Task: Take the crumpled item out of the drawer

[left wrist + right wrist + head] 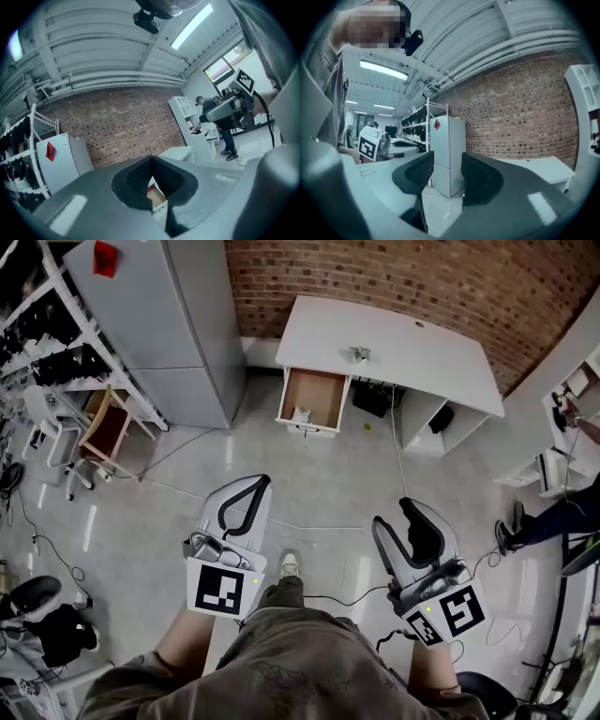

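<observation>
A white desk (394, 338) stands against the brick wall, and its wooden drawer (321, 392) is pulled open. A small white crumpled item (301, 414) lies at the drawer's front edge. Both grippers are held over the floor well short of the desk, pointing toward it. My left gripper (261, 482) has its jaw tips touching and nothing between them; in the left gripper view (151, 159) the drawer (157, 197) shows below the meeting tips. My right gripper (394, 512) is open and empty; the right gripper view (445, 164) shows a gap between its dark pads.
A grey cabinet (178, 324) stands left of the desk, with dark shelving (47, 324) and a chair (108, 427) further left. Cables (187, 491) cross the floor. A black bag (375, 397) sits under the desk. A person's legs (553, 517) are at the right.
</observation>
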### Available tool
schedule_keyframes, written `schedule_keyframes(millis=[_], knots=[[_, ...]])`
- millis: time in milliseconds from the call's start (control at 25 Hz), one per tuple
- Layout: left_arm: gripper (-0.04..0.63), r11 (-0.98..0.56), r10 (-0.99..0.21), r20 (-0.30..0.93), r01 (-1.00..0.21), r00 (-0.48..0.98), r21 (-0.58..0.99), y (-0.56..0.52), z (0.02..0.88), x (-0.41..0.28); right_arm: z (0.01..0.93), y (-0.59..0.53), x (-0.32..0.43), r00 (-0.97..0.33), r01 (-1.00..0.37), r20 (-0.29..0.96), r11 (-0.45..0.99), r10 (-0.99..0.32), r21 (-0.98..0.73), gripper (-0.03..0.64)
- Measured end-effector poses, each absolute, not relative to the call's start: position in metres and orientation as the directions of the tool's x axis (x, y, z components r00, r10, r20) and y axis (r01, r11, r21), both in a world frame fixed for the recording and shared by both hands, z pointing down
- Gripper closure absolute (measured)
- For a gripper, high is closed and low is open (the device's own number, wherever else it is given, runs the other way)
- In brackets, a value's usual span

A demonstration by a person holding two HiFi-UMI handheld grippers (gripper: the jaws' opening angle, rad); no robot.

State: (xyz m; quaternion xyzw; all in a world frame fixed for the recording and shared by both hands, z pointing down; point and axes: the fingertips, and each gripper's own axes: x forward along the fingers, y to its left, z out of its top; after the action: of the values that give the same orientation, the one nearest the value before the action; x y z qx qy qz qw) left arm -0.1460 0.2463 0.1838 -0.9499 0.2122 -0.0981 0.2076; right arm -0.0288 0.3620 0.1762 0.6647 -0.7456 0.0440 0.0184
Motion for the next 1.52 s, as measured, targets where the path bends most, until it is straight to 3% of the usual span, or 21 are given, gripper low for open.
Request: schedule_keyframes(millis=[760,1520], knots=[[0.595,-0.832,-0.462,0.127,-0.38,0.878,-0.403,0.094,0.205,-0.102,0.2,0.197,0.027,-0.129,-0.991,0.147,0.123,-0.981,-0.048,0.393],[0.594,-0.725,-0.652,0.177,-0.538,0.737,-0.431,-0.049,0.2,0.045,0.202,0.01,0.189,-0.39,-0.921,0.165,0.387,-0.906,-0.05,0.383]])
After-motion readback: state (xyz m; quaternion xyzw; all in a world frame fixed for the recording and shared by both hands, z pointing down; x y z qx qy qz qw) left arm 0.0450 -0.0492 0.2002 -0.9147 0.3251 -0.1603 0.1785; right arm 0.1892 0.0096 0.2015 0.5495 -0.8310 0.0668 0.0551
